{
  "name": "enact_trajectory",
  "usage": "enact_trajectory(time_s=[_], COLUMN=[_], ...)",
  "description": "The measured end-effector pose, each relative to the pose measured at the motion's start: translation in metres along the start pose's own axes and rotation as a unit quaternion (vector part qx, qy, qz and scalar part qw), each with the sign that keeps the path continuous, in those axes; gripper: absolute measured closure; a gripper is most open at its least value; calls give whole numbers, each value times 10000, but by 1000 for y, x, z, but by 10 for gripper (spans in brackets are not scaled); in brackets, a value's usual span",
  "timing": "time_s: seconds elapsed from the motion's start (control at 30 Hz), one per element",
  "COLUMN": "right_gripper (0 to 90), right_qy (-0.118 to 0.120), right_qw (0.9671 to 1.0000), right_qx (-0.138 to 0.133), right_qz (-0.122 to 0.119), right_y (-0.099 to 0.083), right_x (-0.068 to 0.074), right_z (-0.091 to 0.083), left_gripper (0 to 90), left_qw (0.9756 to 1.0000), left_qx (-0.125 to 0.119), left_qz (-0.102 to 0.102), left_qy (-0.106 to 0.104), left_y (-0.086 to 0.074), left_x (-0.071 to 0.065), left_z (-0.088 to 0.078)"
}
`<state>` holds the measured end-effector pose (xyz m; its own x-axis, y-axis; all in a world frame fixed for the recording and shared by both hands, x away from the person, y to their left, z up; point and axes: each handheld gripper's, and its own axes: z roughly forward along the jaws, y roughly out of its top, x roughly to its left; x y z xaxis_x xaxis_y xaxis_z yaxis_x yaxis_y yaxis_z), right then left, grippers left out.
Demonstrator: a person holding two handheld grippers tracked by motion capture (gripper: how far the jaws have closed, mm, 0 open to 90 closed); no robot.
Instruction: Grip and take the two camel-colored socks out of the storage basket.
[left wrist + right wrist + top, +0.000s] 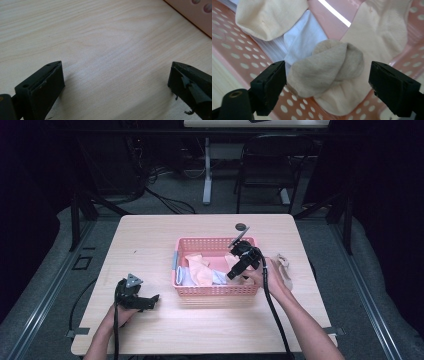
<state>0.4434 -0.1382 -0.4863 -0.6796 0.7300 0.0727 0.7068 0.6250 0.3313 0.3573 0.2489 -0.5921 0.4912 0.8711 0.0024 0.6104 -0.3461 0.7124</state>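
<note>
my right gripper [327, 75] gaping around grey rolled sock [327, 67] in pink basket [234, 47], not clamped | basket contents partly buried | my left gripper [115, 80] wide, empty, beside basket

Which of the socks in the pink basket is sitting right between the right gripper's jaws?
The grey-beige rolled-up sock, bundled into a knot. The cream socks and the white one lie flatter and beyond the jaws.

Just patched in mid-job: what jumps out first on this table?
The pink basket at the table's middle, stuffed with cream and white cloth pieces, draws the eye first. The right gripper reaches into it, its open jaws on either side of a rolled grey-beige sock, not yet pressing it. The left gripper rests open on the bare wooden table near the front left, with nothing between its jaws.
</note>
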Motion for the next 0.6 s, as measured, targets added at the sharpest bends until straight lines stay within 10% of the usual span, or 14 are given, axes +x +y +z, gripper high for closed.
enact_trajectory(time_s=[0.3,0.6], right_gripper=[267,587], right_qy=[26,40], right_qw=[9997,9986], right_qx=[215,484], right_qz=[125,209], right_y=[-2,-5], right_x=[-3,-7], right_z=[20,33], left_gripper=[4,4], left_qw=[10000,10000], left_qx=[8,9], left_qz=[11,11], left_qy=[1,0], left_y=[0,0], left_x=[0,0], left_z=[0,0])
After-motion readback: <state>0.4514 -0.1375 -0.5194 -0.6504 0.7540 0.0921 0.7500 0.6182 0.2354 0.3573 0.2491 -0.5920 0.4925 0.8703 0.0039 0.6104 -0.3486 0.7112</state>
